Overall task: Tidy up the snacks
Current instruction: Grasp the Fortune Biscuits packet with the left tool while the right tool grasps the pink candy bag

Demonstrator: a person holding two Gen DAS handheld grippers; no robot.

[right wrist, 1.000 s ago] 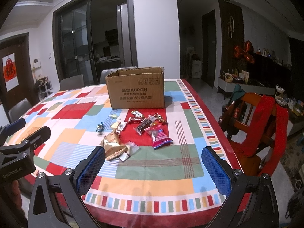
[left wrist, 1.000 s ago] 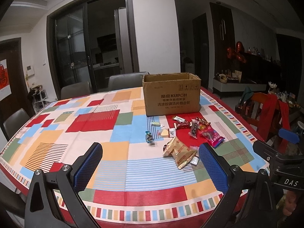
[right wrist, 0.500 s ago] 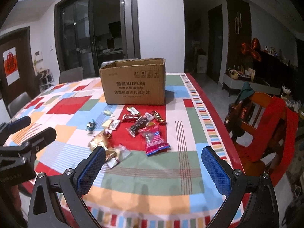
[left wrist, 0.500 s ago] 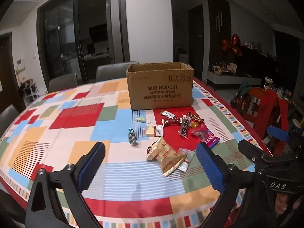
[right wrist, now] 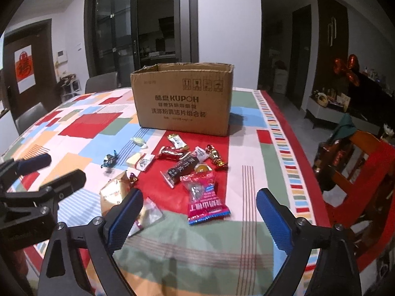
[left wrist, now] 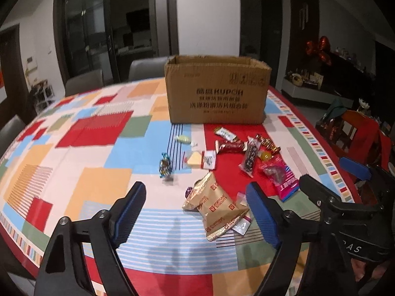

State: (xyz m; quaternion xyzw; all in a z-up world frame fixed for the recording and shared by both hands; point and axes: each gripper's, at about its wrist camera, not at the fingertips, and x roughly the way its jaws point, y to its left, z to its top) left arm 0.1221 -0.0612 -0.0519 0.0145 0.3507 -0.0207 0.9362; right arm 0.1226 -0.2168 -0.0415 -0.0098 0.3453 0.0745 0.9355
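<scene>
Snacks are all out on the worktop, none visibly packed: the scatter sits in front of the cardboard box (right wrist: 182, 101), toward the worktop's right-hand edge. Nearest us, the gold biscuit bag (left wrist: 214, 207), and just beside it the pink packet (right wrist: 206, 202). Behind them, the dark bar (right wrist: 182, 169), the red bar (left wrist: 230, 146), a white mini bar (right wrist: 176, 140), a gold twist candy (right wrist: 217, 159), a yellow round sweet (left wrist: 264, 155) and a clear wafer packet (left wrist: 200, 159). Off to the left, the blue foil candy (left wrist: 165, 166) and a pale green sweet (left wrist: 184, 138).

Left gripper (left wrist: 195, 212) hovers over the biscuit bag, jaws apart and just been narrowing, the bag showing between them but no pad pressing on it. Right gripper (right wrist: 200, 218) stands wide over the pink packet, jaws also just been closing a touch, nothing clamped. My read: the sorting has barely started, with every piece left to move.

The box's inside is hidden from both views, so whether anything is in there, can't tell. A small clear sachet (right wrist: 150, 213) is half covered by the right gripper's left finger. The small wrappers' print is too blurred to read.
</scene>
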